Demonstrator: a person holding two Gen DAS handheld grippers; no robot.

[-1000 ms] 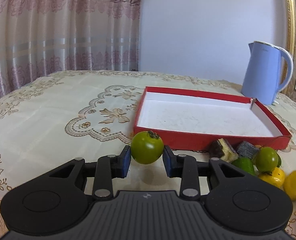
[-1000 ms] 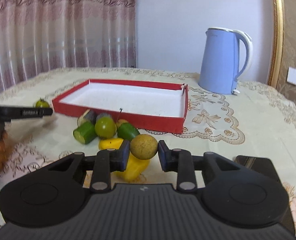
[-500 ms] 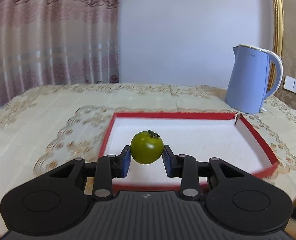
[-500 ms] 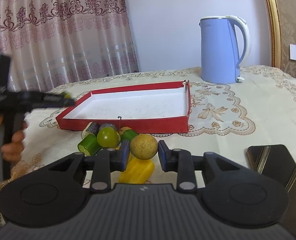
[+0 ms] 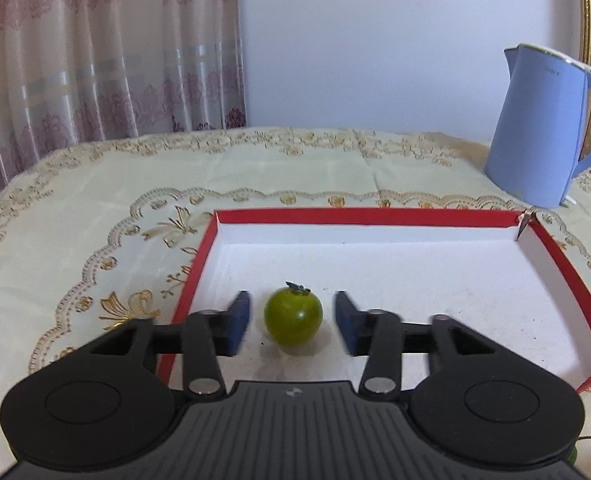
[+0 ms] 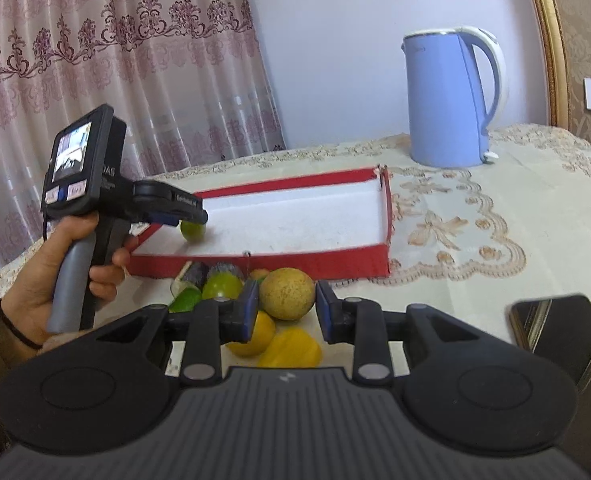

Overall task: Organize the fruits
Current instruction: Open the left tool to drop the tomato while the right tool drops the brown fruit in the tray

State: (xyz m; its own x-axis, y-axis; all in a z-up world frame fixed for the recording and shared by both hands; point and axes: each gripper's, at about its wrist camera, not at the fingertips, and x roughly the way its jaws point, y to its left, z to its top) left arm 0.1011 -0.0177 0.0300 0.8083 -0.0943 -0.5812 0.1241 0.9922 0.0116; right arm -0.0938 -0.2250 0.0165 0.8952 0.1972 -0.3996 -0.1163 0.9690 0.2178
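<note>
Green tomato [image 5: 293,315] sits loose in my red tray [image 5: 359,216], left tool [image 5: 293,322] spread wide; right tool [image 6: 287,307] clamps the brownish fruit [image 6: 287,294].

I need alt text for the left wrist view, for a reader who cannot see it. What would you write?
The open left tongs flank a green tomato resting on the white floor of a red tray, near its front left corner, with gaps on both sides. The tray sits on a cream embroidered tablecloth; a blue kettle stands behind it to the right.
</note>
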